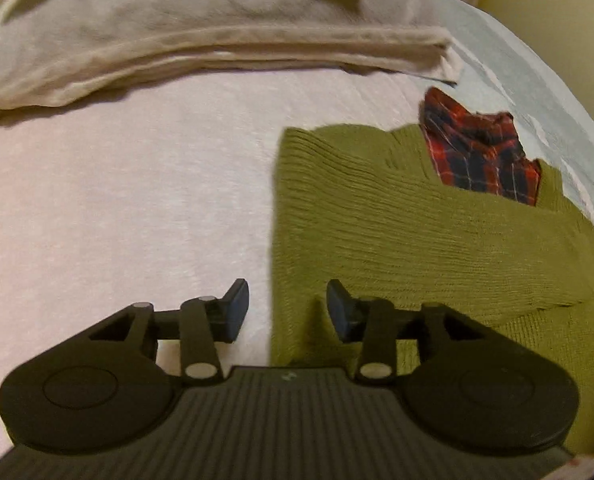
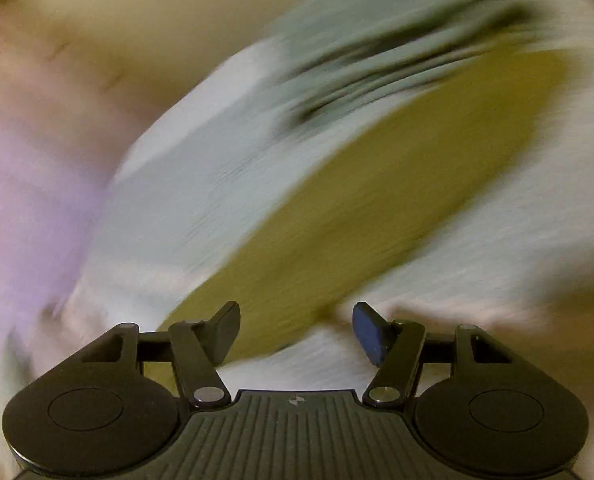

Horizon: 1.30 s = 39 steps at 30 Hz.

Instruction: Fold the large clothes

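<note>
An olive-green ribbed knit sweater (image 1: 397, 216) lies folded flat on the pale pink bed cover (image 1: 137, 184), right of centre in the left wrist view. A red and navy plaid garment (image 1: 481, 152) lies crumpled at its far right corner. My left gripper (image 1: 288, 312) hovers open over the sweater's left edge, with nothing between its fingers. The right wrist view is heavily motion-blurred. There a green smear that may be the sweater (image 2: 357, 208) runs diagonally ahead of my open right gripper (image 2: 297, 332), which holds nothing.
A folded beige blanket (image 1: 201, 40) lies across the far side of the bed. A light blue sheet (image 1: 537, 100) covers the right side. Blurred light blue fabric (image 2: 201, 168) and pinkish cloth (image 2: 25, 200) fill the right wrist view.
</note>
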Each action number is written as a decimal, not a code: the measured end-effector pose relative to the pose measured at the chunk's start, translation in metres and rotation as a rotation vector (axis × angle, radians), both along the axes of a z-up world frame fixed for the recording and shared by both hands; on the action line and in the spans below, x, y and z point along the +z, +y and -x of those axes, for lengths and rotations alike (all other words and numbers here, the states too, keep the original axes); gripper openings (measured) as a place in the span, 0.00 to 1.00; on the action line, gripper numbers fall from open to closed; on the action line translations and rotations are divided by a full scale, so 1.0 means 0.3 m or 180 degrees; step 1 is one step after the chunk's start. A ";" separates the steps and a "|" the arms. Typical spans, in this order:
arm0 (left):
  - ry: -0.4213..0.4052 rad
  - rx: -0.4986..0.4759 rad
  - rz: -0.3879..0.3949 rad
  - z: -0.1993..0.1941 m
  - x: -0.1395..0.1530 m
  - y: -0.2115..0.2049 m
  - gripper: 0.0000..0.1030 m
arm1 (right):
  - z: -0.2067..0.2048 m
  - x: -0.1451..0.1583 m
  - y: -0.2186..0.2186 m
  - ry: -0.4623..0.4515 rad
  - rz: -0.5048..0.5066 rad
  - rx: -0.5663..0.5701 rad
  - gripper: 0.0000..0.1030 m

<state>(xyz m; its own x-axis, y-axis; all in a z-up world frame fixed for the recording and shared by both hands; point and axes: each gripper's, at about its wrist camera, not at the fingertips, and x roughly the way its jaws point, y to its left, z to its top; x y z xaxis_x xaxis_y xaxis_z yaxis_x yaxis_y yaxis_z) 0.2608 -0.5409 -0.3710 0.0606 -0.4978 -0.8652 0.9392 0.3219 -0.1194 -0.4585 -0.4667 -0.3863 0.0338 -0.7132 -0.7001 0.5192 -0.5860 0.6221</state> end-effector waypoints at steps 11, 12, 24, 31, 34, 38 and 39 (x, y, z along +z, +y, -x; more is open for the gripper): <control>0.0441 0.0745 -0.0075 -0.048 0.032 0.148 0.43 | 0.365 -0.152 0.109 -0.0592 0.0304 -0.1150 0.05; 0.0433 0.0753 -0.0065 -0.057 0.037 0.156 0.43 | 0.355 -0.119 0.103 -0.0479 0.0326 -0.1135 0.04; 0.0397 0.1141 -0.0014 -0.301 0.051 0.337 0.43 | -0.873 0.488 -0.128 0.2044 0.1219 0.1716 0.03; 0.0504 0.1079 -0.0127 -0.290 0.013 0.426 0.43 | -1.547 0.154 0.035 0.1916 0.0398 0.3975 0.67; 0.0781 0.0915 -0.0039 -0.211 0.015 0.434 0.43 | -1.468 0.049 0.077 0.1947 0.0049 0.3990 0.67; 0.1400 0.0701 0.0141 -0.067 -0.007 0.353 0.42 | -1.200 0.060 0.032 0.1748 -0.0146 0.3406 0.67; 0.1493 0.0652 0.0217 -0.029 -0.015 0.309 0.41 | -1.144 0.074 0.013 0.1755 -0.0175 0.3247 0.67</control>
<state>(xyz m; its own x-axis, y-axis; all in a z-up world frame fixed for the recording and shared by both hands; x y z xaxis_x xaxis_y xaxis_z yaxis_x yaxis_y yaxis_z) 0.2696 -0.4480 -0.3754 -0.2240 -0.5725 -0.7887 0.6980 0.4706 -0.5398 -0.1153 -0.4628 -0.3640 0.2561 -0.4988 -0.8280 0.9586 0.2415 0.1510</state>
